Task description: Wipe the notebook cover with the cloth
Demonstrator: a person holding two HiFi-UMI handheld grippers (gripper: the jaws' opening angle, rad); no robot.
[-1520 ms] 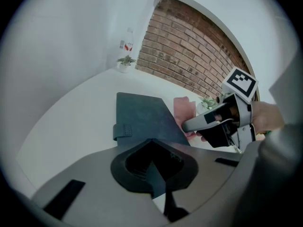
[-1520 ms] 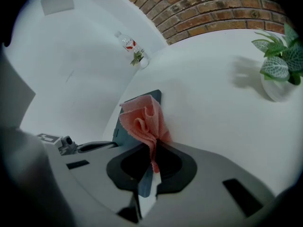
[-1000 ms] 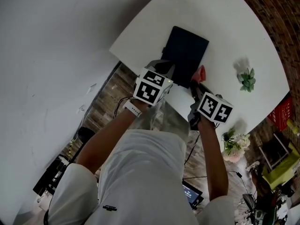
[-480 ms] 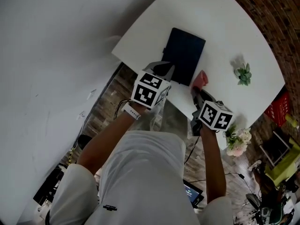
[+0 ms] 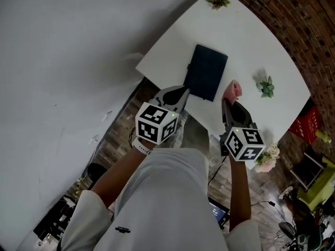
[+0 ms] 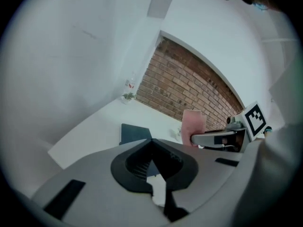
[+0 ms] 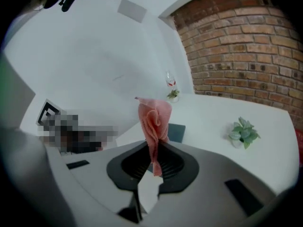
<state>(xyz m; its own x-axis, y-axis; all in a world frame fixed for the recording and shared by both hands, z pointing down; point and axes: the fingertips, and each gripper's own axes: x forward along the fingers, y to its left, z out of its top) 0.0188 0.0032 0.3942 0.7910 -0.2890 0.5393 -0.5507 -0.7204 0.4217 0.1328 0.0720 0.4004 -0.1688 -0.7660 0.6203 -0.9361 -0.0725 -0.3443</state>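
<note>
**Cloth held beside the notebook, left gripper empty**

The white table [image 5: 261, 46] runs from 12 toward 4 o'clock in the head view, with a brick wall [image 5: 306, 20] beyond it at 2 o'clock; the dark notebook [image 5: 205, 72] lies flat and closed on the table near its near edge; the left gripper [image 5: 183, 90] is at 7 o'clock from the notebook, just beside its near corner, and its own view shows the jaws [image 6: 151, 143] pressed together with nothing between them, the notebook lying on the table past their tips; the right gripper [image 5: 226, 102] is at 5 o'clock from the notebook, its jaws clamped on the pink cloth [image 5: 232, 89]; in the right gripper view the cloth [image 7: 154, 117] stands up from the jaws in a bunched fold, and a short end hangs below the grip; the cloth sits just beside the notebook's right edge, at 4 o'clock from its middle, with a strip of white table showing between them; a small green plant [image 5: 266, 86] stands at 3 o'clock from the cloth, apart from it.
</note>
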